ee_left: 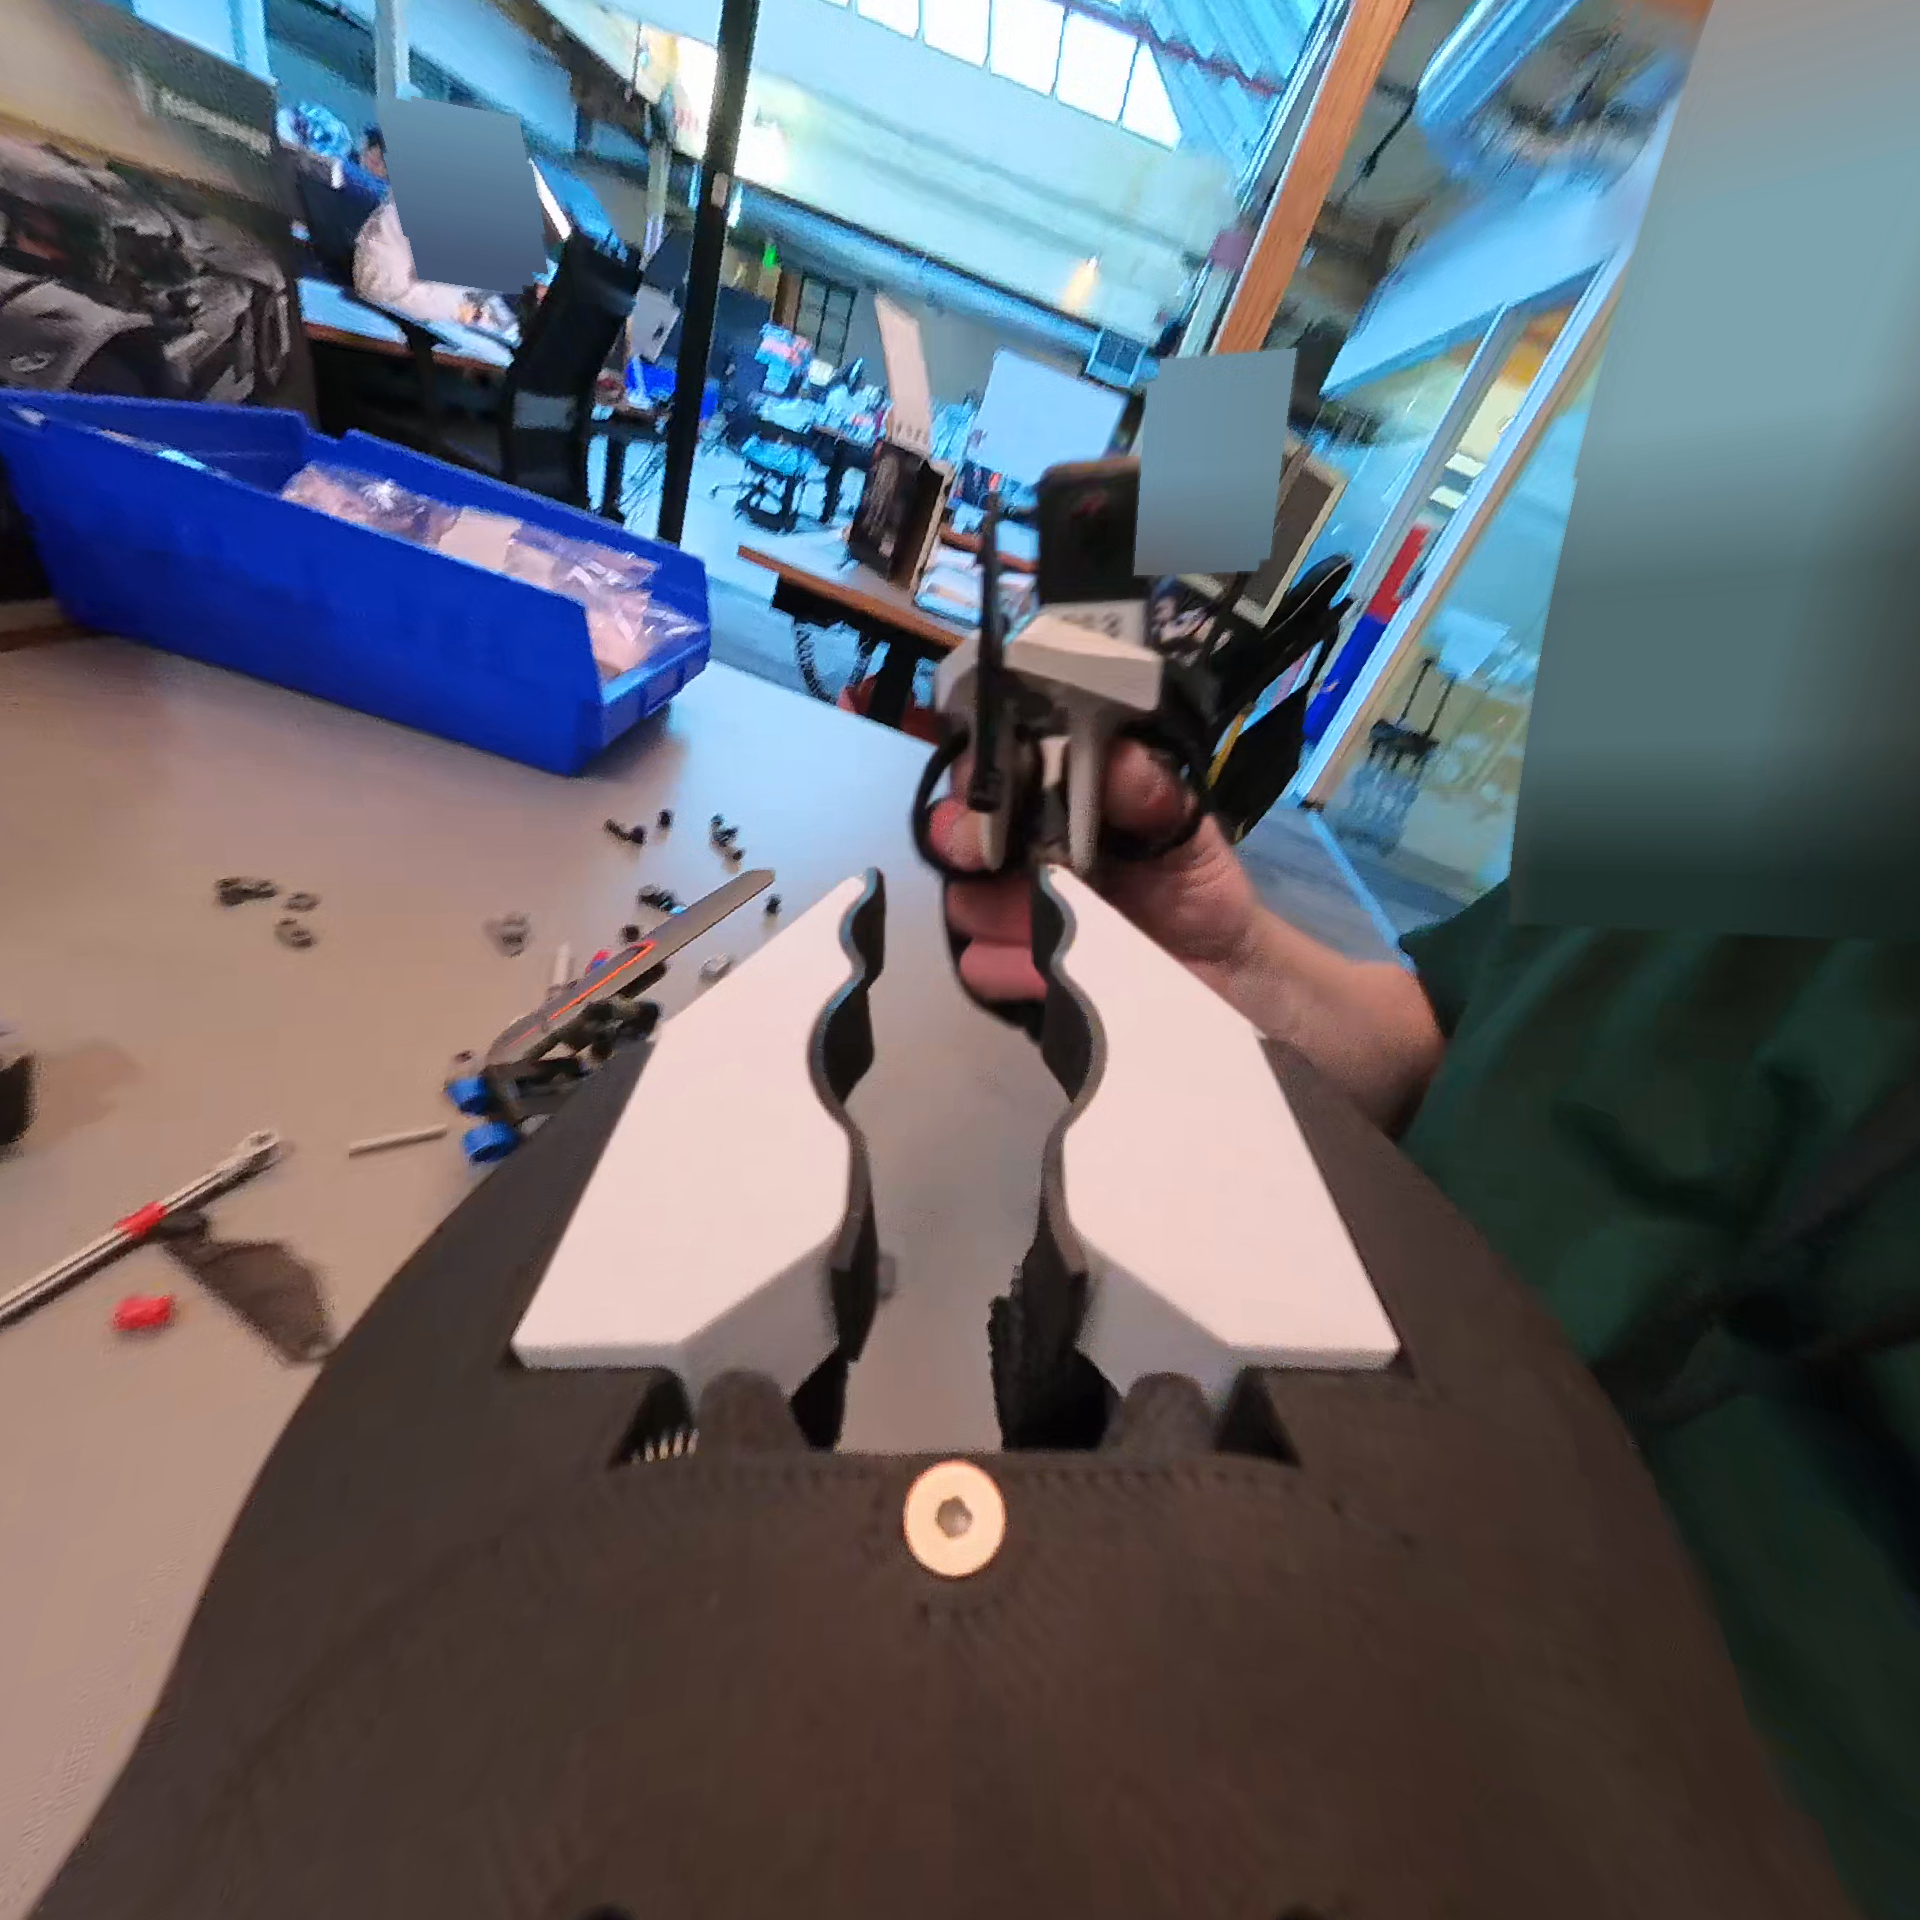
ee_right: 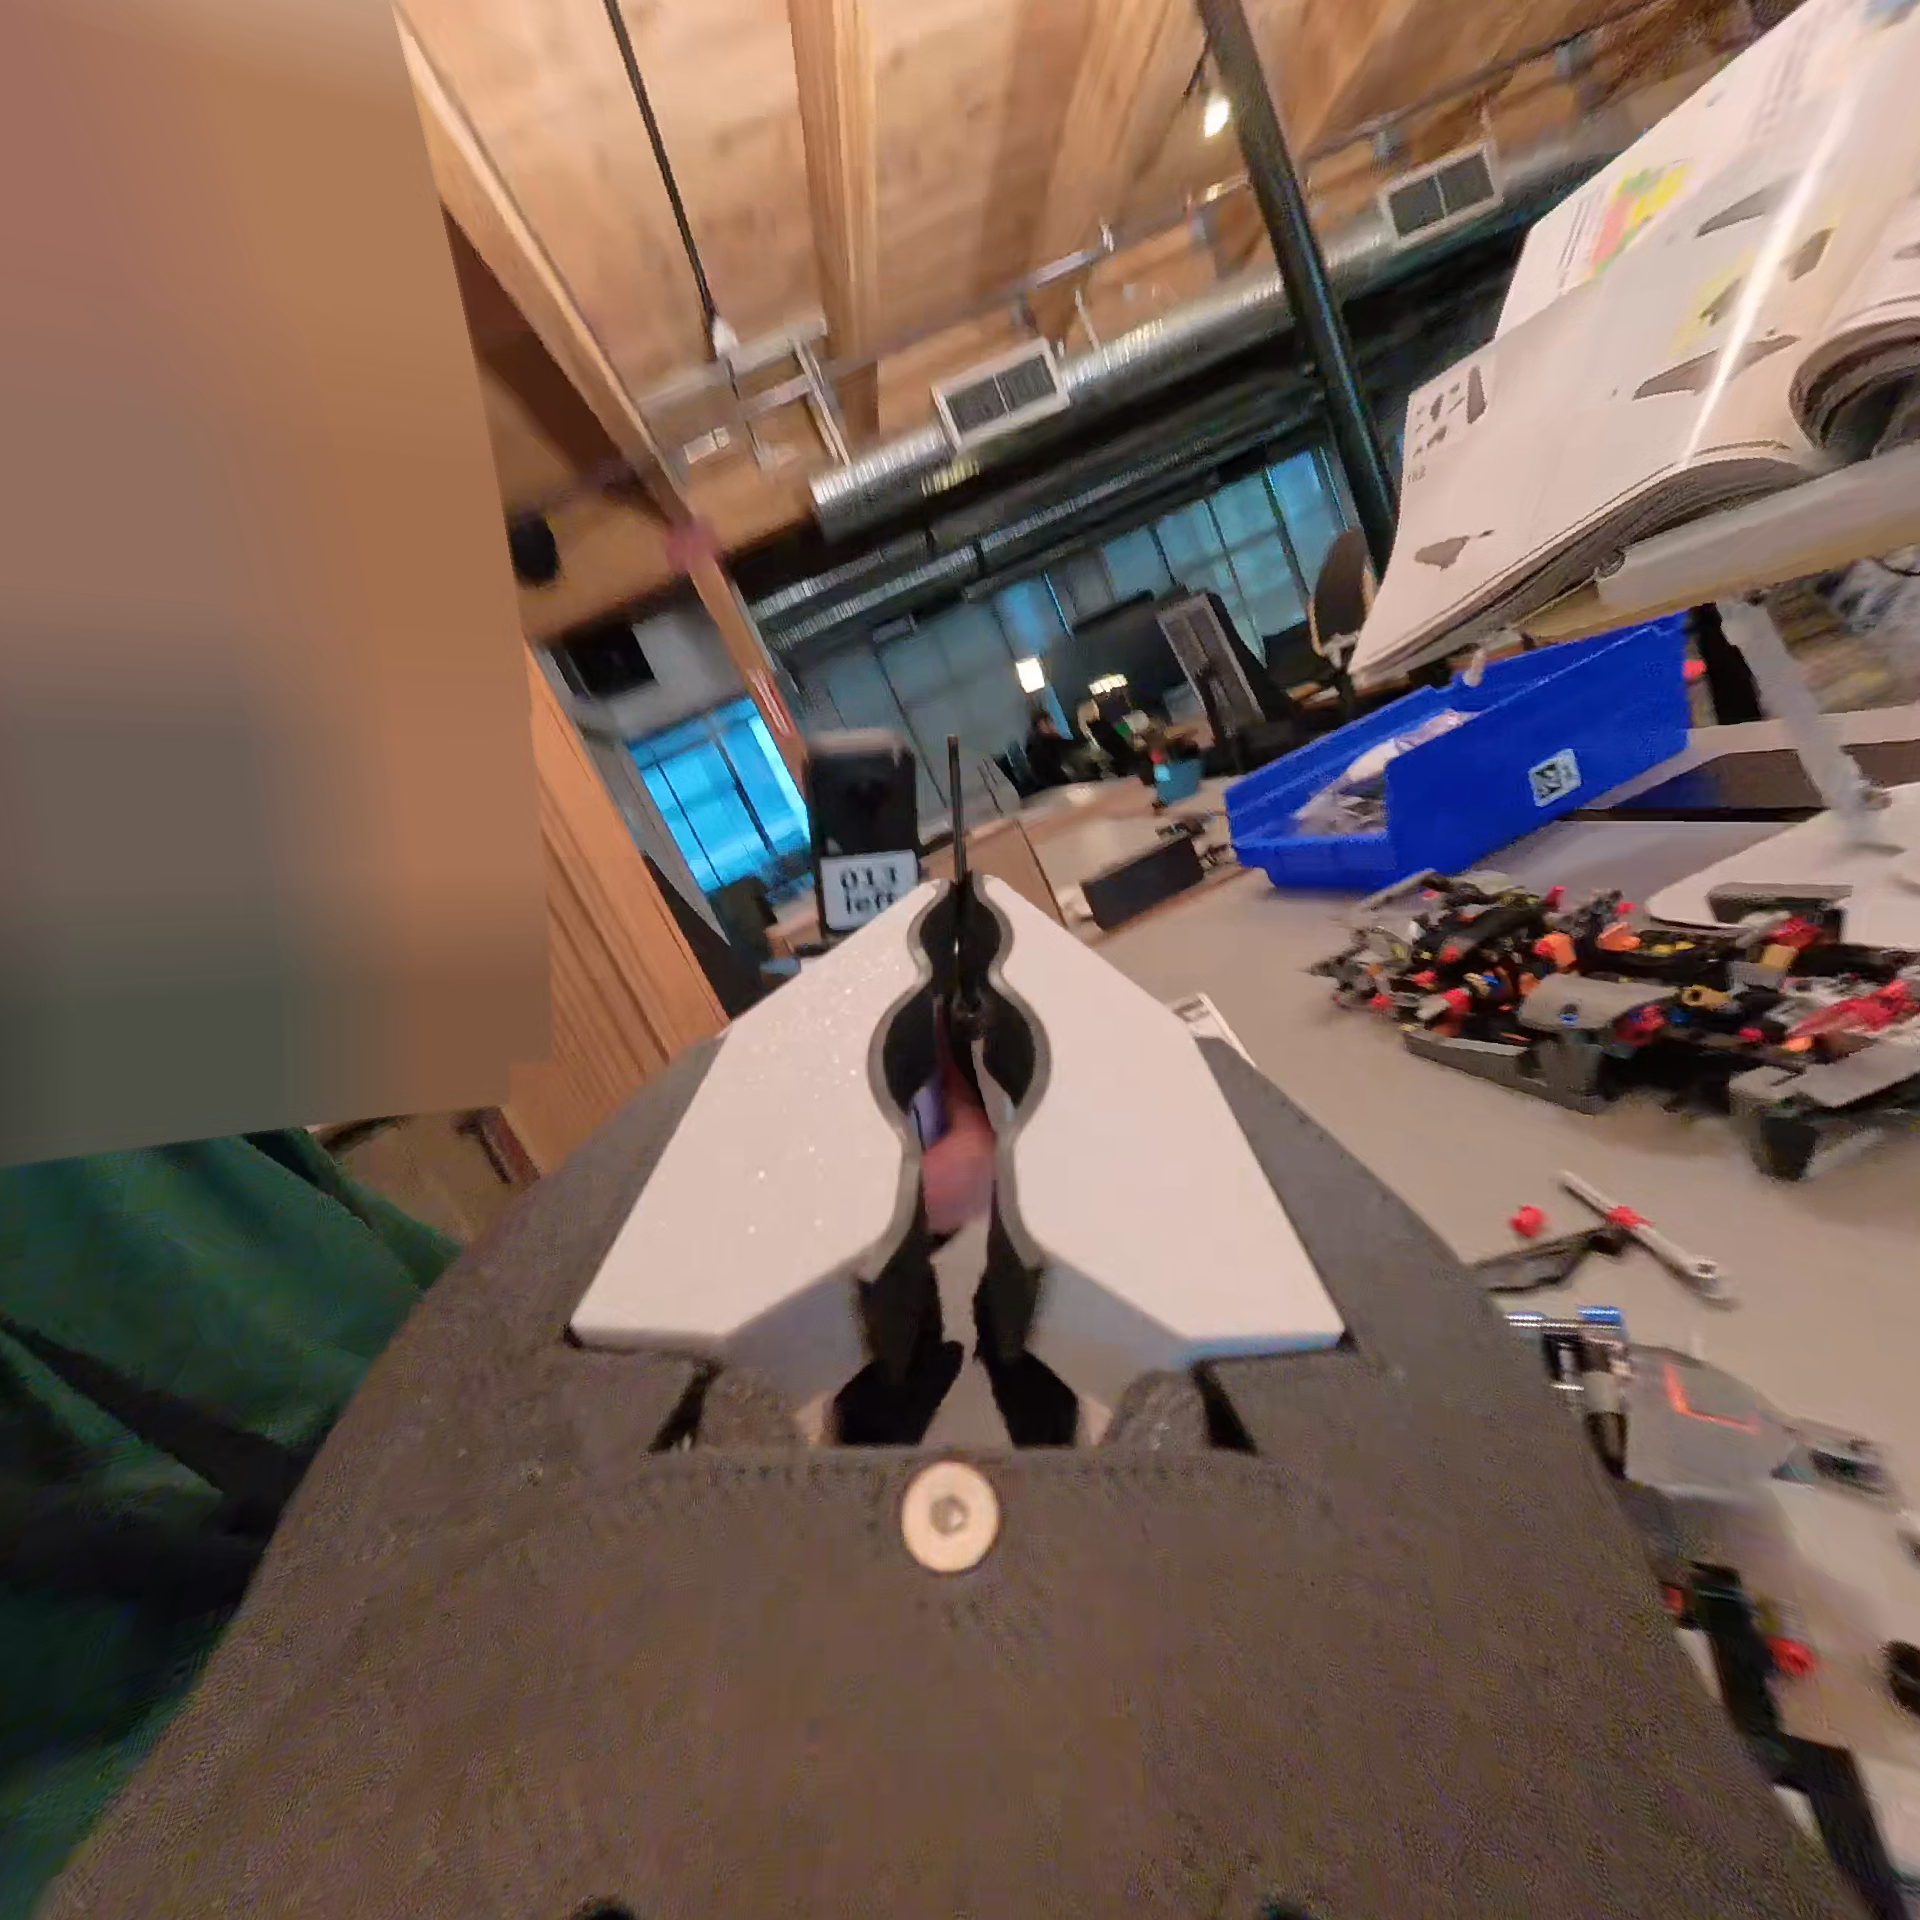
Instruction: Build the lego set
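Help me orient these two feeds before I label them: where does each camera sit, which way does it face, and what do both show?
Left wrist view: on the left gripper, open, facing across the grey table at the right gripper, its hand and green sleeve.
Right wrist view: on the right gripper, tilted up toward the ceiling, shut on a thin black rod.
Shared: blue bin, the rod.

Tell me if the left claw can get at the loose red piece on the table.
Probably yes: the left claw is open and empty, and the red piece lies uncovered on the table, beside a grey rod.
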Demonstrator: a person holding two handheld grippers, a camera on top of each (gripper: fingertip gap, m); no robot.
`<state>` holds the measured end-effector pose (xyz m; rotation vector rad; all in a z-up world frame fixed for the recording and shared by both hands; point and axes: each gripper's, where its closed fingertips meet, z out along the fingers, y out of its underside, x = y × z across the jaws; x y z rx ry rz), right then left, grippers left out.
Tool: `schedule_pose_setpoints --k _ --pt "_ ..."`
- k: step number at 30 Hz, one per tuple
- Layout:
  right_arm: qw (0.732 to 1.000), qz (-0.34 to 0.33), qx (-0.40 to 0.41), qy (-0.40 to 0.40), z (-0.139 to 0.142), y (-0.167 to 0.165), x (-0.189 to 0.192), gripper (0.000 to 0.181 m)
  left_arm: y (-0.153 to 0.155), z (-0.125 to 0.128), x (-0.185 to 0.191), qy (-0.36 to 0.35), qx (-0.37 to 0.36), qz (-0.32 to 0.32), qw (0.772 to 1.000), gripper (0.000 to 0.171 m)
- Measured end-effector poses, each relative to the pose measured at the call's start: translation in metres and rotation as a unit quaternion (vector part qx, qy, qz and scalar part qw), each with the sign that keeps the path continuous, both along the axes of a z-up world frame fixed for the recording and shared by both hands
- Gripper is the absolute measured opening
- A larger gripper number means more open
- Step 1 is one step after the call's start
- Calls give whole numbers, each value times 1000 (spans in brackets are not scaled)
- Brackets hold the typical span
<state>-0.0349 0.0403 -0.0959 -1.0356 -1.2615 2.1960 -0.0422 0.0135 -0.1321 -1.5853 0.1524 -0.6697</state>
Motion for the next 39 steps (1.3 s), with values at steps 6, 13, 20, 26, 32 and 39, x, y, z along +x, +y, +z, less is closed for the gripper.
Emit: schedule_pose_setpoints --k 6,13,20,26,32,39 --pt "998 27 -62 8 -3 -3 2 0 19 1 24 -50 15 -22 998 24" --pt "998 30 -50 1 -8 -5 3 0 22 3 27 -63 32 -29 997 4" --pt "955 -34 287 -70 -33 4 10 22 17 -27 23 120 -86 -45 988 5" --pt "876 -9 463 -136 -57 6 11 9 17 -49 21 250 -161 -71 952 5" --pt "846 37 505 -169 -70 2 20 0 19 -62 17 287 -200 -95 932 5" --pt "884 0 434 -177 -62 24 8 0 43 -46 2 259 -145 -47 954 9"
